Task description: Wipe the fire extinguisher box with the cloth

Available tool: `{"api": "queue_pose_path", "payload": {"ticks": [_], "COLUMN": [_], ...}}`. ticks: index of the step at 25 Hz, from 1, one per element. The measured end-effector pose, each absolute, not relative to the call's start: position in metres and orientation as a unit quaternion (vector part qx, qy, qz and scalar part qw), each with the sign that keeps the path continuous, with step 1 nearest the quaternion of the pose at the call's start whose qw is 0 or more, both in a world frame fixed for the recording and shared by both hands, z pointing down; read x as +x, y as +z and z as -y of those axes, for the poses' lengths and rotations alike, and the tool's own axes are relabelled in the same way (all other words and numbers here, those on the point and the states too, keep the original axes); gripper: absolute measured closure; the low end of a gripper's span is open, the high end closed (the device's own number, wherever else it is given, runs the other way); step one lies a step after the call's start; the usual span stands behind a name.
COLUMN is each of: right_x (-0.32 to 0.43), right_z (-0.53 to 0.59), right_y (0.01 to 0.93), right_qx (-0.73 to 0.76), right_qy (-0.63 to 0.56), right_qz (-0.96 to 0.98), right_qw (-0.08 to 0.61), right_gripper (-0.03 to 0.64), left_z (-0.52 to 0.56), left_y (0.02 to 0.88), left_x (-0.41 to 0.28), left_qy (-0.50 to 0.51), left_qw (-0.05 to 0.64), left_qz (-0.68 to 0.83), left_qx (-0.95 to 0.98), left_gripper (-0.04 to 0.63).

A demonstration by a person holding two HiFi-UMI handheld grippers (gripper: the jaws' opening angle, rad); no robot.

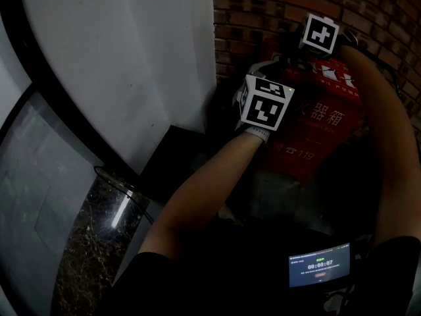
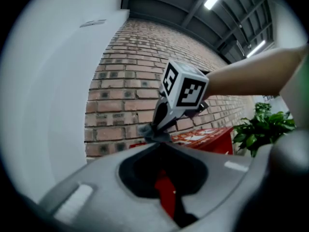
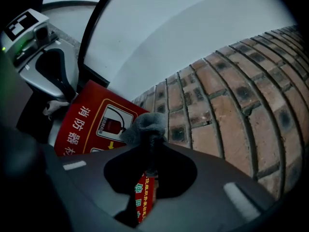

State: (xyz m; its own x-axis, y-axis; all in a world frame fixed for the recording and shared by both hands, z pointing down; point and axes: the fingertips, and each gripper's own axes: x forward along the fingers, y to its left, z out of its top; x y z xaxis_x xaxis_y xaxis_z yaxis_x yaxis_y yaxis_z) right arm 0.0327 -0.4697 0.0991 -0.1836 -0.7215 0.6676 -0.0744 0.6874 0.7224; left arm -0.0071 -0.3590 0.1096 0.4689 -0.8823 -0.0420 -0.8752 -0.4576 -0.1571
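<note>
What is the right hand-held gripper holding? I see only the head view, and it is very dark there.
Observer: Its own view shows the right hand-held gripper shut on a grey cloth.
Operator: Where is that cloth now?
Observer: Over the top of the red box, close to the brick wall. I cannot tell if it touches the box.
Operator: And the other one?
Observer: The left hand-held gripper has its jaws together, with nothing between them.
</note>
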Motion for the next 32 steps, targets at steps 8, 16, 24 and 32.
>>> {"api": "queue_pose_path", "payload": {"ticks": [8, 16, 24, 32], "right_x": [0.033, 0.026, 0.02, 0.014], "right_z": [0.517, 0.512, 0.467, 0.421], "right_y": [0.118, 0.131, 0.138, 0.132], "right_qx": [0.291, 0.253, 0.222, 0.219], "right_qy": [-0.347, -0.384, -0.4, -0.414], "right_qz": [0.665, 0.64, 0.638, 0.652], "right_qw": [0.594, 0.616, 0.619, 0.596], "right_gripper": [0.584, 0.584, 0.586, 0.586], "left_z": [0.366, 0.371, 0.374, 0.378], "left_y": [0.12, 0.121, 0.123, 0.118], "left_x": [-0.007, -0.008, -0.012, -0.014], "left_qy": [-0.025, -0.018, -0.01, -0.021], "left_qw": [0.071, 0.069, 0.058, 0.066], "left_qz": [-0.508, -0.508, -0.521, -0.54], "left_qx": [-0.858, -0.859, -0.851, -0.839], "left_gripper": [0.594, 0.594, 0.594, 0.594]}}
